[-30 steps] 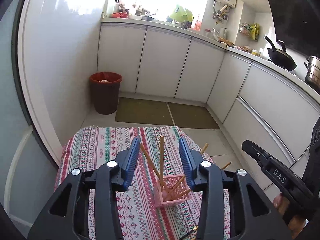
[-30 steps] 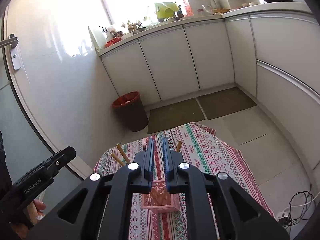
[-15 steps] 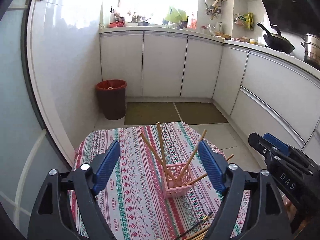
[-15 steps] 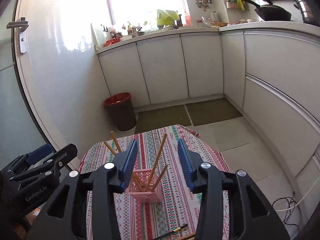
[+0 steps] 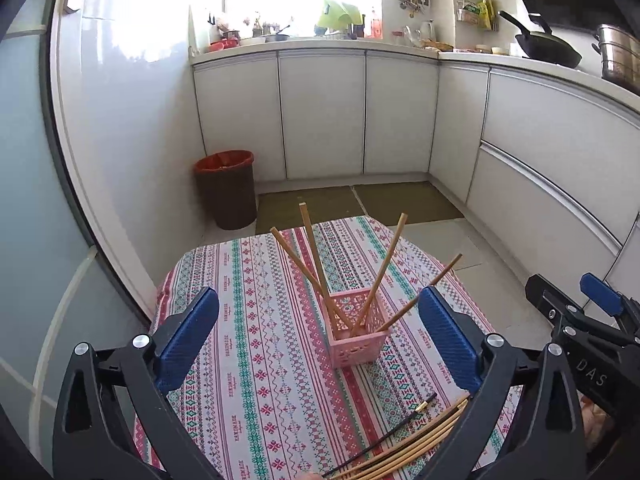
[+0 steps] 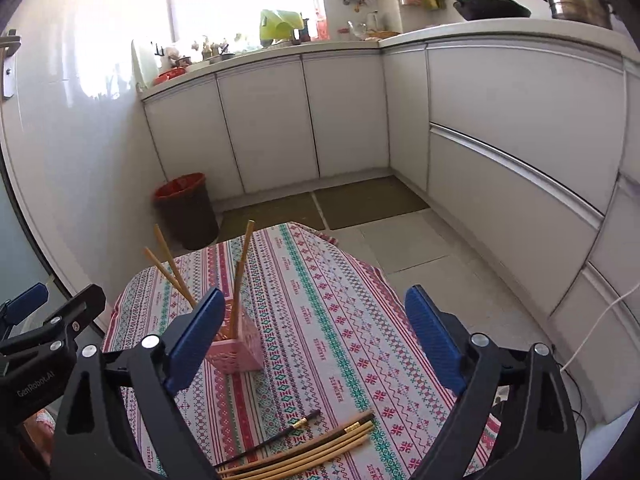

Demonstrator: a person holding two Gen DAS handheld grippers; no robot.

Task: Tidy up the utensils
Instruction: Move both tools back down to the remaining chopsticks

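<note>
Both the left gripper and right gripper have just been opening; their jaws now stand wide and empty. Loose chopsticks near the table edge come into view.

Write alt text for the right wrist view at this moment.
The right tongs, having just opened with nothing between them, point down at a table under a patterned cloth. A pink basket holds four wooden chopsticks; more chopsticks lie loose at the near edge. White kitchen cabinets stand behind.

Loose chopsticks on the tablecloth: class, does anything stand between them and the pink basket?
Nothing visible does. The loose chopsticks lie at the near edge; only bare tablecloth separates them from the pink basket, which already holds four wooden chopsticks.
</note>
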